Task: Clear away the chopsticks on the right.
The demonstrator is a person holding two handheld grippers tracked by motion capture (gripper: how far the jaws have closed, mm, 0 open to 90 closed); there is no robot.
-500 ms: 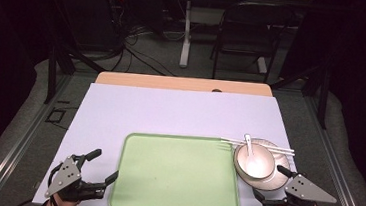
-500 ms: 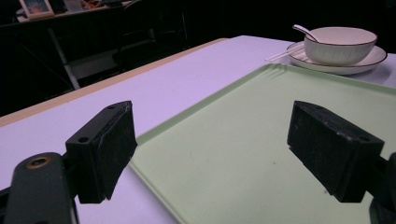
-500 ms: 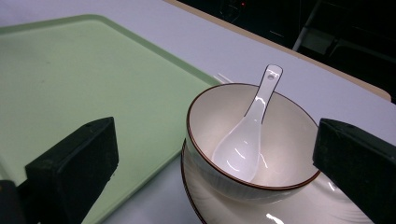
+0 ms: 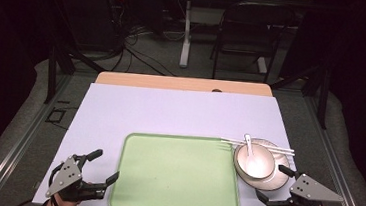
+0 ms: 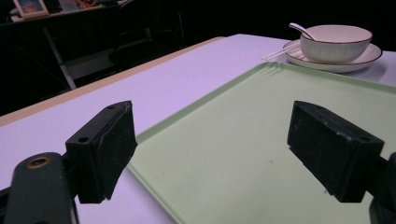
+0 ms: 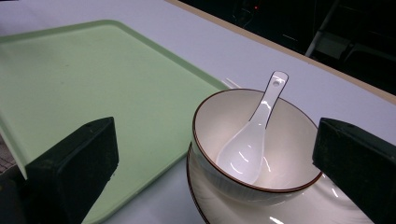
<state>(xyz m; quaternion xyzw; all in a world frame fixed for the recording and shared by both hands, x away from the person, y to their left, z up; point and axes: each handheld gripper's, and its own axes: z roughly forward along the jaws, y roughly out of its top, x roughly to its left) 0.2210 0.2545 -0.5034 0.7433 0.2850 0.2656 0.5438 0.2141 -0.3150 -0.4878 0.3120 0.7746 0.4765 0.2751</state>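
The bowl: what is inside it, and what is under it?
Inside the bowl lies a white spoon, handle leaning on the rim. Under it is a plate; the bowl hides the plate's middle.

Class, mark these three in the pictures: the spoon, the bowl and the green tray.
spoon point(image 6: 245, 151), right gripper view, its scoop.
bowl point(image 6: 212, 116), right gripper view, its inner wall.
green tray point(image 4: 174, 182), high view, its bare floor.

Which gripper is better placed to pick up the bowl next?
Right. The right gripper sits open just beside the bowl, with the bowl between its jaws in its own view; the left gripper is across the tray.
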